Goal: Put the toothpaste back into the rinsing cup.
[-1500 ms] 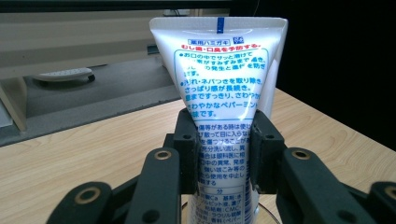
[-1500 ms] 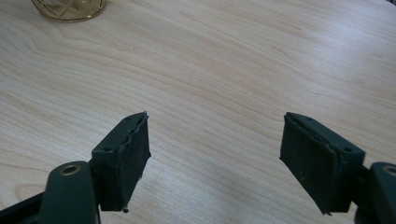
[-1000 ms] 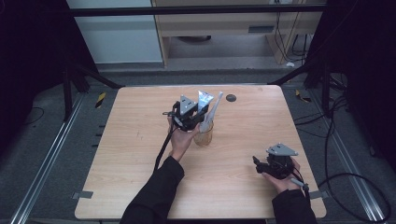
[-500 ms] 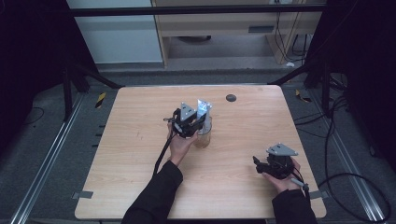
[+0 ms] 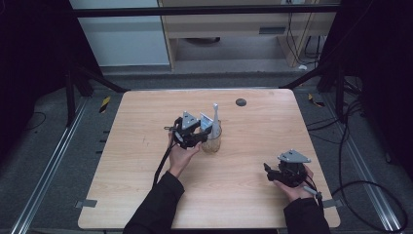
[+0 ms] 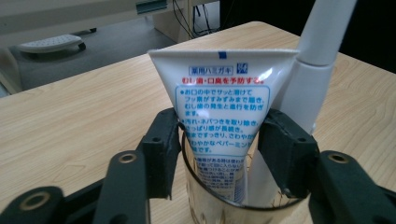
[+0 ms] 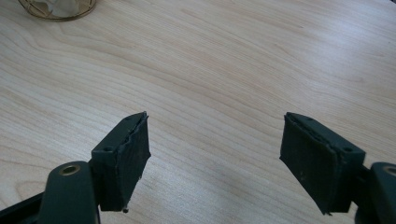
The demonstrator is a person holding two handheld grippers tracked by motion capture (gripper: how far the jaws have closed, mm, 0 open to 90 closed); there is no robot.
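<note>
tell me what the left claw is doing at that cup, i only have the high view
observer: the left claw straddles a toothpaste tube that stands crimped end up in the glass cup. Its jaws have just been opening.
operator: anything else in the cup
observer: a white toothbrush, leaning beside the tube.
operator: right claw holding anything
observer: no, the right claw is open, with nothing but the bare table between its jaws.

tubes: 1 toothpaste tube (image 6: 223,116) | toothbrushes: 1 toothbrush (image 6: 308,70) | cups: 1 cup (image 6: 224,212) | grippers: 2 | discs: 1 dark disc (image 5: 240,102)
</note>
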